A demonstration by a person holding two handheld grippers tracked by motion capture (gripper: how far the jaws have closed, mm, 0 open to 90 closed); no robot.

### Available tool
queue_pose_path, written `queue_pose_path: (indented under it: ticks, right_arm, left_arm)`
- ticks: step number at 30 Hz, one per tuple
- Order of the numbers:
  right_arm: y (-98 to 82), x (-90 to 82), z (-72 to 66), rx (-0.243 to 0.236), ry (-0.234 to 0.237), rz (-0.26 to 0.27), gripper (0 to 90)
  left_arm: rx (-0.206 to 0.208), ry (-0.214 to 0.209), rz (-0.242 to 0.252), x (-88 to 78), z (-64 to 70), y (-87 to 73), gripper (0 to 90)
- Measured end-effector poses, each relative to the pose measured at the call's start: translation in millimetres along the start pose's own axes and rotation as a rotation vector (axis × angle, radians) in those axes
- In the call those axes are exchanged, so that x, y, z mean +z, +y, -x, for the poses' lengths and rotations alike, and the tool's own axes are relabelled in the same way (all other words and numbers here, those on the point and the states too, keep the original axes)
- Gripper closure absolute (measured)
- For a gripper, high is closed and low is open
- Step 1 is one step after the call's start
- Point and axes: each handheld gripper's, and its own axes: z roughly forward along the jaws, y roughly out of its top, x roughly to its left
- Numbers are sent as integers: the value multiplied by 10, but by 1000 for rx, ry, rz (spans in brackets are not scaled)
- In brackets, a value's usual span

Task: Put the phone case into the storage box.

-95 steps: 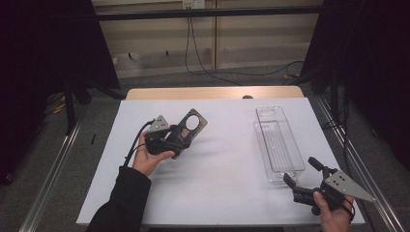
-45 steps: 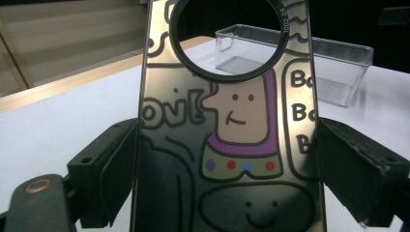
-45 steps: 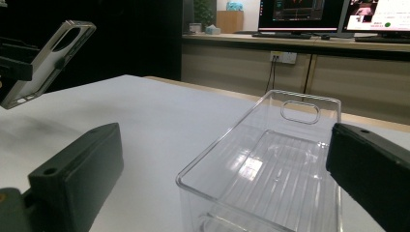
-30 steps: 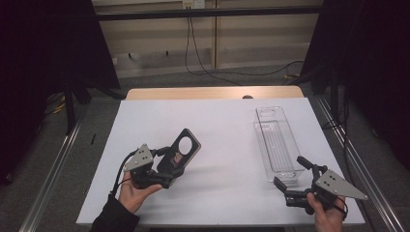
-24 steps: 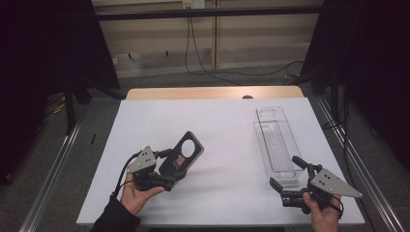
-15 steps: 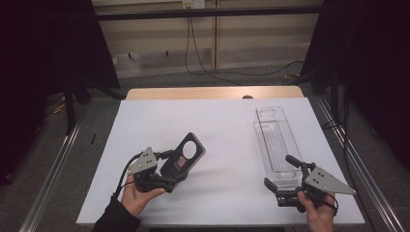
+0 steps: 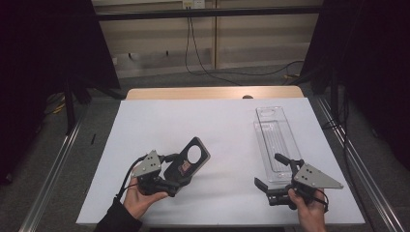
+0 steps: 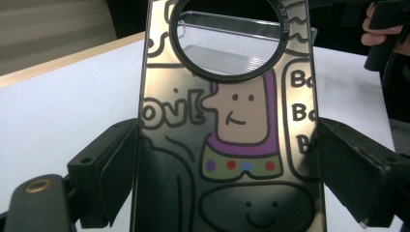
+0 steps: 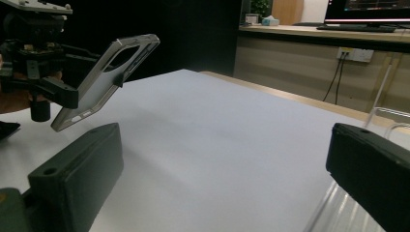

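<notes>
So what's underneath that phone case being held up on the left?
Bare white table. The left gripper holds the phone case tilted above it, clear of the surface in the right gripper view. The spot directly below the gripper and hand is covered.

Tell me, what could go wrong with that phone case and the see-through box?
1. The left hand-held gripper pinches the phone case only by its lower sides, tilted above the white table; it might slip out and drop.
2. The right hand-held gripper, jaws open, sits right at the near end of the clear plastic box; a nudge could probably shove the light box askew.
</notes>
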Motion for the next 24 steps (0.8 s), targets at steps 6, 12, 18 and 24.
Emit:
queue_pose_path:
  ticks: [6,12,18,24]
  right_arm:
    - [21,76,-27,8,30,4,0]
    - [44,152,-64,16,64,9,0]
    - [66,230,-93,20,95,7,0]
    - [80,293,-118,13,135,4,0]
  left_arm:
    - [6,-22,-1,30,53,4,123]
    - [11,-30,-6,50,67,5,124]
    - [14,-41,-11,77,81,6,123]
    - [20,-52,-12,99,99,17,123]
